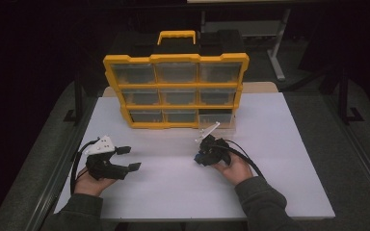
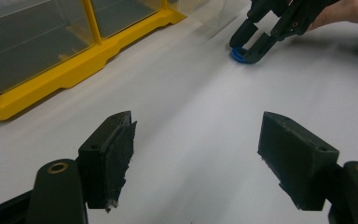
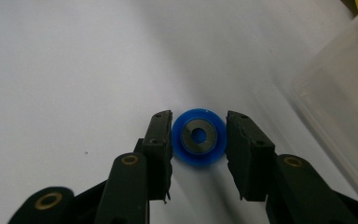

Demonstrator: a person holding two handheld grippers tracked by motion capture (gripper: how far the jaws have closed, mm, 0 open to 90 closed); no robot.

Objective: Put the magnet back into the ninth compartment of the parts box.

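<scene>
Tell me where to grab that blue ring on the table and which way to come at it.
Grip the blue ring across its outer rim, coming straight down from above. It lies flat on the white table, so only its round edge offers opposing faces. The right gripper already straddles it, pads at either side of the rim; whether they press on it yet is hard to tell.
</scene>
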